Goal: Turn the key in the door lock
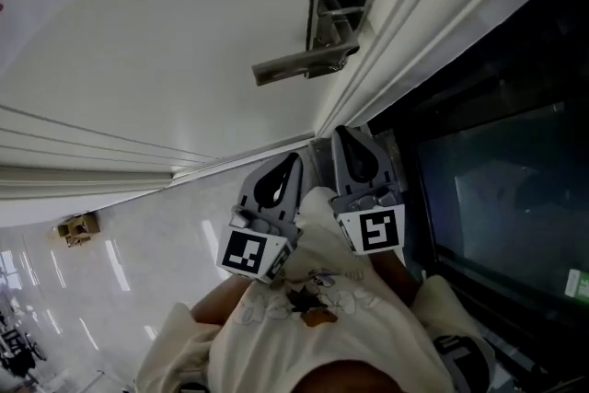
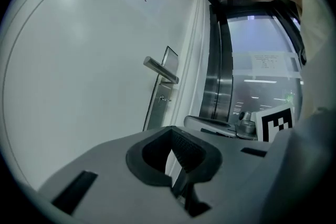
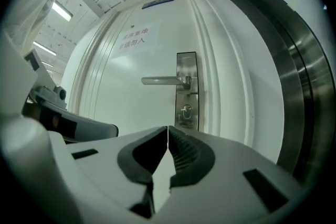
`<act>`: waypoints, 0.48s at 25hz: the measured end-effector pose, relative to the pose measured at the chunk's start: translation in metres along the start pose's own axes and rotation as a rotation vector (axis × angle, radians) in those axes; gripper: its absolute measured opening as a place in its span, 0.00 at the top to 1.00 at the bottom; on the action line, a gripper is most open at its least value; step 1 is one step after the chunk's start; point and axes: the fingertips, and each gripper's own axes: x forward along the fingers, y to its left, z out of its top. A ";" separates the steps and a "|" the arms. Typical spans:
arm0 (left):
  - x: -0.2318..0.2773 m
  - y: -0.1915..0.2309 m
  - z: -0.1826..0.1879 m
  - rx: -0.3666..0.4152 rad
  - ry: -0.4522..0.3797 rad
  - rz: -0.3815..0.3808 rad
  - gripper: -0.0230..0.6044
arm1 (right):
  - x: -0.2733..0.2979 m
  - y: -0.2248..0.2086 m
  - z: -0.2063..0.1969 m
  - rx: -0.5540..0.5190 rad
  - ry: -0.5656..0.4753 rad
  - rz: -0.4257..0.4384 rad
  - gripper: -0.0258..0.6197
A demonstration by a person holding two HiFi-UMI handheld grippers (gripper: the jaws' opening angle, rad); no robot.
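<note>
Shirt point(image 1: 304, 317) sat nearest in the head view, with left gripper point(image 1: 291, 163) and right gripper point(image 1: 344, 135) well apart from the handle point(image 1: 299, 64). Left gripper view showed jaws together, empty. Right gripper view showed the same, plus the key point(image 3: 186, 109) in the lock point(image 3: 187, 119).

From my head camera the white door point(image 1: 166, 32) is brightly and evenly lit, with only soft shading in its mouldings. The glossy floor point(image 1: 120, 262) throws back streaks of overhead light, while the dark glass point(image 1: 497, 189) at the right gives a dull, murky reflection. Both gripper views bow every straight line and fade to black at the corners. The left gripper view is dimmer and cooler, backlit by bright glazing point(image 2: 262, 44); my left gripper point(image 2: 171, 131) sits shaded and soft, close to the lens. The right gripper view is brighter, with strip lights point(image 3: 62, 10) at upper left, probably the main source, and the lock plate point(image 3: 187, 89) shows mild glare.
</note>
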 end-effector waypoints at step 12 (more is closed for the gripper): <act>0.032 0.029 0.024 0.001 -0.027 -0.024 0.96 | 0.051 -0.023 0.014 -0.229 0.076 -0.101 0.81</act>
